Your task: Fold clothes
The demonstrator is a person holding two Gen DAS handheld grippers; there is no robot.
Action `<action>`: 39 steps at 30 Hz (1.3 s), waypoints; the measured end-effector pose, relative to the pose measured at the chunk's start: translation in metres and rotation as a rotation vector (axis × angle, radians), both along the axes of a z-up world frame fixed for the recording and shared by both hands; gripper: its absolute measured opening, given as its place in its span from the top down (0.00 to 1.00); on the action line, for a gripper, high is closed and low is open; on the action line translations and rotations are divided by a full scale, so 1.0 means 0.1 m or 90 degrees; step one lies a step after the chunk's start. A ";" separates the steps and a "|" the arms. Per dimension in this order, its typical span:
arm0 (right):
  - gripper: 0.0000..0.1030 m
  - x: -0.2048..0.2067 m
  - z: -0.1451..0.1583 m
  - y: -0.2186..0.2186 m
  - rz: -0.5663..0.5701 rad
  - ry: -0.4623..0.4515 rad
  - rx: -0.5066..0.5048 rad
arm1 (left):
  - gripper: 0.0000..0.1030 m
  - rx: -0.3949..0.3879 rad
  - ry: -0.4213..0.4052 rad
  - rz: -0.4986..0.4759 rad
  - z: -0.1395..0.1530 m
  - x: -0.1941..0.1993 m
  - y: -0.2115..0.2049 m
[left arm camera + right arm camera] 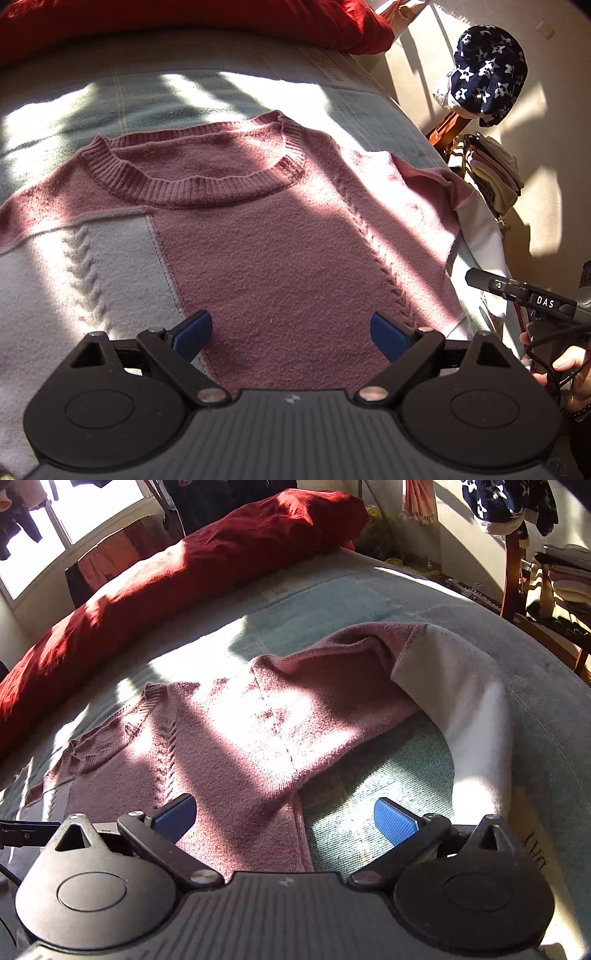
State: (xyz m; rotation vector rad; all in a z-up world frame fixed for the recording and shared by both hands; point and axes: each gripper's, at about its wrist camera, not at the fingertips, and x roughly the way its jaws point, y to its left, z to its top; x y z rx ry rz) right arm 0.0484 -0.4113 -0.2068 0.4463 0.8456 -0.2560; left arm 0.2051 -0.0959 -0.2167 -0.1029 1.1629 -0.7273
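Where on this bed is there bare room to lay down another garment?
Free: the pale green bedspread between the pink and white knit sweater and the long red pillow, and a small patch inside the curve of the sweater's white sleeve. Crowded: the middle, under the sweater, and the wooden chair stacked with clothes.

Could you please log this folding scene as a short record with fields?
garment: pink and white knit sweater, lying flat, neckline away from the cameras
surface: pale green blanket on a bed
sleeve: white sleeve curving along the bed edge
left tongs: open, empty
right tongs: open, empty
behind: red pillow
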 end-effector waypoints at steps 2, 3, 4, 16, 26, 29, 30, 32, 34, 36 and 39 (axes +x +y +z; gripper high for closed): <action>0.00 -0.02 -0.04 -0.03 -0.011 0.010 -0.013 | 0.11 0.000 -0.005 -0.008 -0.01 -0.02 -0.03; 0.00 -0.02 -0.06 -0.06 -0.017 0.014 -0.020 | 0.11 0.001 -0.007 -0.009 -0.01 -0.02 -0.05; 0.00 -0.03 -0.08 -0.08 -0.022 0.018 -0.028 | 0.11 0.003 -0.011 -0.010 0.00 -0.03 -0.07; 0.00 0.26 -0.08 -1.01 -0.033 0.030 -0.140 | 0.11 0.045 -0.027 0.044 0.10 0.02 -0.55; 0.00 0.52 0.11 -1.66 0.018 0.003 -0.112 | 0.10 0.035 -0.038 0.040 0.16 0.18 -1.14; 0.00 0.38 0.17 -1.57 0.044 -0.012 -0.056 | 0.10 0.040 -0.043 0.014 0.16 0.19 -1.28; 0.00 0.33 0.20 -1.54 0.053 -0.017 -0.037 | 0.10 0.041 -0.042 0.006 0.16 0.19 -1.32; 0.00 0.21 0.19 -1.37 0.076 -0.007 -0.001 | 0.10 0.044 -0.040 -0.011 0.16 0.20 -1.40; 0.00 0.12 0.10 -1.23 0.088 0.018 0.021 | 0.10 0.047 -0.038 -0.024 0.15 0.21 -1.45; 0.00 0.07 -0.04 -1.15 0.089 0.054 0.030 | 0.10 0.053 -0.037 -0.029 0.12 0.21 -1.48; 0.00 0.01 -0.25 -1.14 0.070 0.096 0.018 | 0.10 0.052 -0.031 -0.032 0.08 0.21 -1.50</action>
